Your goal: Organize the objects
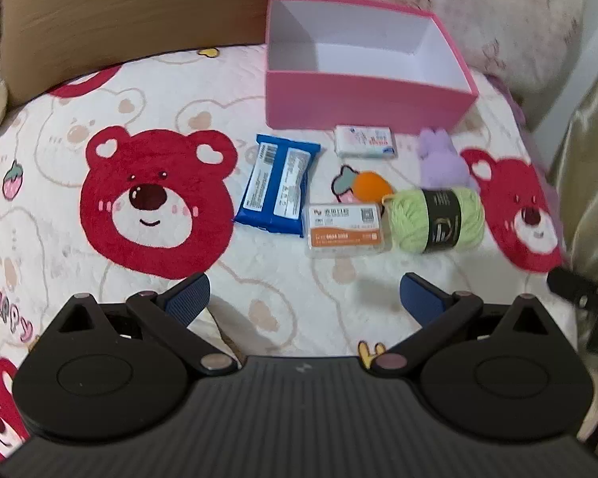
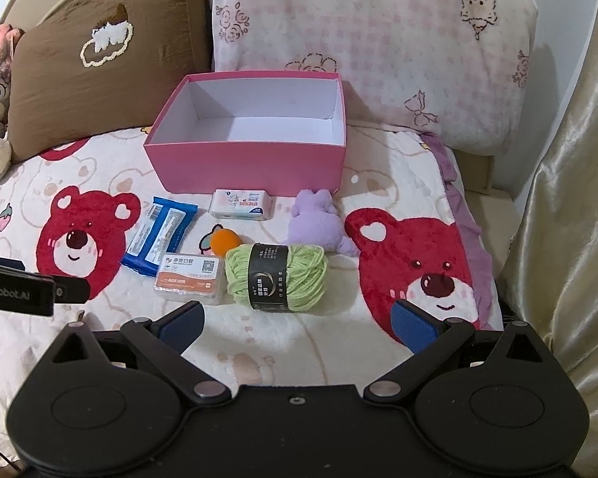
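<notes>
We read "Happy" (image 1: 6, 310) in coloured letters on the blanket (image 2: 283, 338), a cream fleece printed with red bear faces. The side of the left gripper (image 1: 303, 300), seen at the left edge of the right wrist view, carries white lettering of which only "en Robot.AI" shows. The clear plastic case (image 2: 190, 277) has an orange label with a QR code; its characters are too small to read. The black band on the green yarn ball (image 2: 277, 277) bears small pale characters we cannot make out.

We hold both grippers above the blanket with jaws spread wide and nothing between them; the right gripper (image 2: 299, 324) sits just short of the yarn.

The pink box (image 2: 251, 159), white inside, stands open toward the pillows. In front of it lie a white tissue pack (image 2: 241, 204), a blue wipes packet (image 2: 159, 235), an orange carrot toy (image 2: 222, 241) and a purple plush rabbit (image 2: 319, 223). The case and yarn lie side by side, nearest us.

A brown cushion (image 2: 99, 79) and pink patterned pillow (image 2: 358, 40) lean against the headboard.
</notes>
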The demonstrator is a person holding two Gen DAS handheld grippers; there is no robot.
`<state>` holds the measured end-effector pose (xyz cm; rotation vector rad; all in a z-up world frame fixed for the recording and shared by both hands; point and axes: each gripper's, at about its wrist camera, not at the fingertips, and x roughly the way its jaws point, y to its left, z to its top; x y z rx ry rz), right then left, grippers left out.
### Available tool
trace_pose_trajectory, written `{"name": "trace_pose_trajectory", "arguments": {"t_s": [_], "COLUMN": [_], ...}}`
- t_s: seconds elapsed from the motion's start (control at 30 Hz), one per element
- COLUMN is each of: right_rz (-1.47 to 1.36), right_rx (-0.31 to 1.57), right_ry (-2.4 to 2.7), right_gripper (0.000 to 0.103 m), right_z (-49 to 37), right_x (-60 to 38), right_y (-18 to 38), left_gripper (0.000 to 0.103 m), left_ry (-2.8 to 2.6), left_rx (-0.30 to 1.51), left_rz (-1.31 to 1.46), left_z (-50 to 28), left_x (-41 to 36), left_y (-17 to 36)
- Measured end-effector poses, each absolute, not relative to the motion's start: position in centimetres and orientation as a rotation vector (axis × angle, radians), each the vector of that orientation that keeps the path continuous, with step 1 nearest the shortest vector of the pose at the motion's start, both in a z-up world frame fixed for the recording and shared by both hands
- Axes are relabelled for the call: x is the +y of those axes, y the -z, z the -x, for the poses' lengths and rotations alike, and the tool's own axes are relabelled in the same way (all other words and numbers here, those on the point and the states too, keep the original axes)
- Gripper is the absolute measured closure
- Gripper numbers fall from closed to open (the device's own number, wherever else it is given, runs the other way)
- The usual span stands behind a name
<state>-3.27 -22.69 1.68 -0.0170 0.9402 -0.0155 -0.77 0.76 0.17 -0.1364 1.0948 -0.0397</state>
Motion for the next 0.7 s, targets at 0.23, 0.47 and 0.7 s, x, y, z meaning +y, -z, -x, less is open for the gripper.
{"name": "trace_pose_trajectory", "arguments": {"t_s": [0.23,0.47,0.7], "right_rz": [0.010,0.011,0.010], "right_rx": [0.948,0.949,0.949], "right_ry": [0.022,0.030,0.033], "right_gripper": [0.002,0.002,0.002], "right_z": [3.14,3.05,3.08], "right_x": [-23.00,-23.07,-23.08], "right_y": [-1.47,-1.47,-1.43], "left_gripper": [0.000,0.000,0.000], "left_ry": [0.019,0.031,0.036], "left_rx": [1.088,1.101,1.099], "left_rz": [0.120,0.115,0.105], "left_z": [0.66,0.65,0.61], "left_x": [0.65,0.47,0.27], "left_y": [-0.19,0.00,-0.23]}}
